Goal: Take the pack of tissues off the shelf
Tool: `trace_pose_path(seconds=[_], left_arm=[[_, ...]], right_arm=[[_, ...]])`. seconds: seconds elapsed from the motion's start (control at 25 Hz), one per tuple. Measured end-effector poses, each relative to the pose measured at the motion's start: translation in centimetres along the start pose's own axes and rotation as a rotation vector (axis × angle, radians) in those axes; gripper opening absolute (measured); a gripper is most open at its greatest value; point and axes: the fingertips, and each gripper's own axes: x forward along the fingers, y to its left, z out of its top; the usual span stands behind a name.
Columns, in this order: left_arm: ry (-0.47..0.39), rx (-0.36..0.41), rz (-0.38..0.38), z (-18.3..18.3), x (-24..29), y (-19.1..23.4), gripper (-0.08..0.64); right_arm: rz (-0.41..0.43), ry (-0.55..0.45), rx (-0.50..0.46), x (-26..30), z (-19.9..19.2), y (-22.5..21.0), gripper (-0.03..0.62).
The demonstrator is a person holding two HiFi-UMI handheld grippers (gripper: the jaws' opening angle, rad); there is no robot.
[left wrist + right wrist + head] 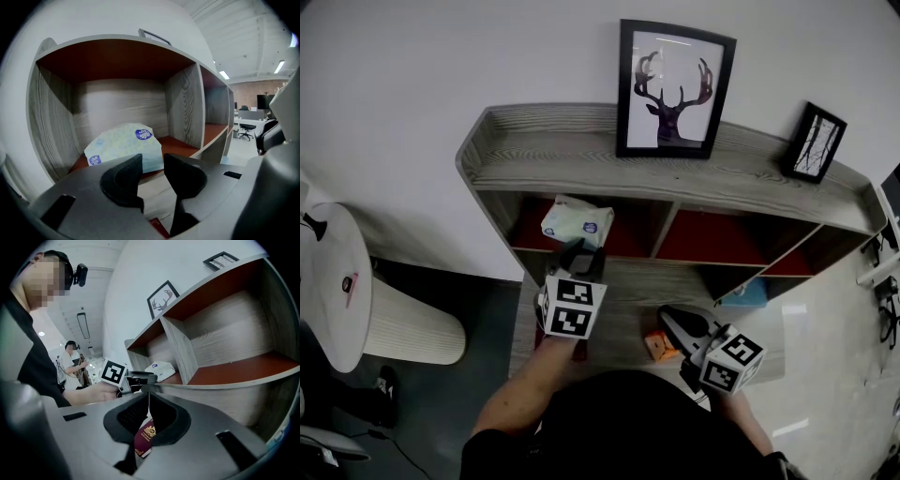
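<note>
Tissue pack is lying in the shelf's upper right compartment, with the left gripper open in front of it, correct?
No, the compartment is wrong: the head view shows the tissue pack lying in the upper left compartment of the shelf. The left gripper is open in front of it.

Open-plan office w/ a staged home-style corner. Bkgd of left gripper view: white desks [248, 121], wheeled office chair [245, 132], dark monitor [263, 101], strip ceiling lights [224, 75], brick back wall. Right gripper view: another person [72, 363] standing farther back under a long ceiling lamp [83, 325]. Close by, wood-grain shelf unit [609, 159] against white wall, w/ framed deer print [672, 89] & smaller frame [814, 142] on top.
</note>
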Motion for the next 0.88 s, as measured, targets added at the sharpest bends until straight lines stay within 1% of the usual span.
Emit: trace_pose_path(seconds=[0.24, 0.4, 0.44, 0.52, 0.6, 0.68, 0.76, 0.88], left_arm=[[0.002, -0.034, 0.012, -1.2, -1.7, 0.3, 0.104], [0.0, -0.08, 0.034, -2.4, -2.9, 1.1, 0.104], [-0.002, -0.084, 0.029, -2.3, -2.8, 1.1, 0.124], [-0.013, -0.069, 0.026, -1.5, -2.4, 1.0, 0.212], [-0.026, -0.044, 0.045, -0.5, -2.0, 0.9, 0.246], [-0.035, -0.035, 0.071, 0.3, -1.5, 1.0, 0.264], [-0.046, -0.028, 0.093, 1.1, -1.0, 1.4, 0.265], [-0.042, -0.017, 0.096, 1.5, 0.0, 1.7, 0.265]], right_arm=[[0.001, 0.002, 0.008, -0.1, -0.2, 0.1, 0.017], [0.004, 0.0, 0.025, -0.2, -0.4, 0.0, 0.017], [0.006, 0.0, 0.032, -0.2, -0.4, 0.0, 0.017], [0.012, 0.001, 0.039, 0.0, -0.5, 0.1, 0.017], [0.019, 0.002, 0.039, 0.1, -0.5, 0.5, 0.017], [0.022, 0.001, 0.038, 0.1, -0.4, 0.7, 0.017], [0.02, 0.0, 0.037, 0.0, -0.5, 0.6, 0.017], [0.009, -0.003, 0.044, -0.3, -0.6, 0.3, 0.017]])
